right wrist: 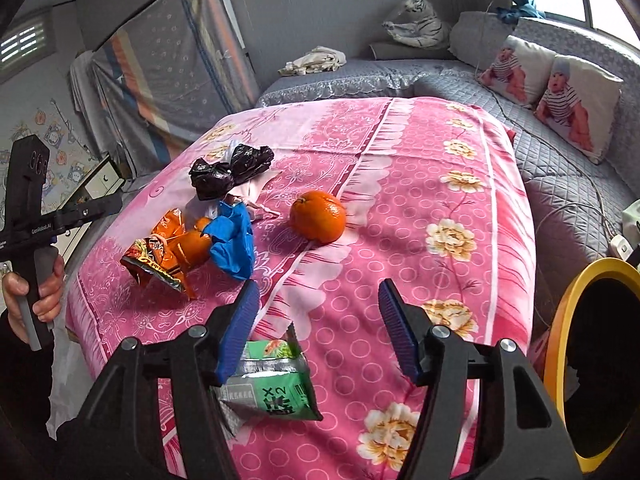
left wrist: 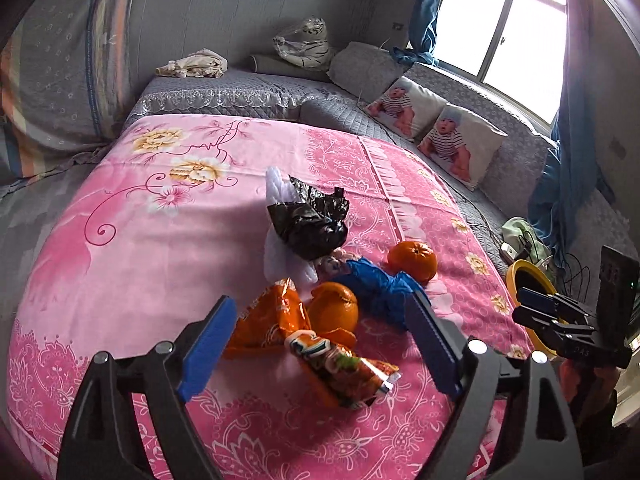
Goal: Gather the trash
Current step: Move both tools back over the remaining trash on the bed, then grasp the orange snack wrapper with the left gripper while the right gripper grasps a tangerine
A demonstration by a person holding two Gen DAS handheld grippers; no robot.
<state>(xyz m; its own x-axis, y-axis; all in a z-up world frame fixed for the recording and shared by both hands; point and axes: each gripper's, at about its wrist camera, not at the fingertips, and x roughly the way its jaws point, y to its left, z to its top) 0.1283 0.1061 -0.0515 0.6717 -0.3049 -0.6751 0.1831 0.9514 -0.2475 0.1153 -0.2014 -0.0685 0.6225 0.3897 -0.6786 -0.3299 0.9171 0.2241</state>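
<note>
Trash lies on a pink floral cloth [left wrist: 140, 240]: an orange snack wrapper [left wrist: 272, 320], a printed snack packet [left wrist: 344, 372], a crumpled blue bag [left wrist: 376, 284], a black plastic bag [left wrist: 312, 220] on white plastic [left wrist: 280, 256]. My left gripper [left wrist: 320, 344] is open, its fingers either side of the orange wrapper and packet. My right gripper [right wrist: 316, 332] is open above the cloth's near edge. A green snack packet [right wrist: 276, 384] lies just under its left finger. The blue bag [right wrist: 232, 240], black bag [right wrist: 228, 172] and orange wrapper [right wrist: 160, 256] lie ahead to its left.
Two oranges [left wrist: 412, 260] [left wrist: 334, 306] sit among the trash; one stands alone in the right wrist view [right wrist: 318, 216]. A yellow-rimmed bin [right wrist: 592, 352] stands at the right beside the bed. Grey quilted bedding, baby-print pillows [left wrist: 460, 140] and cables lie behind.
</note>
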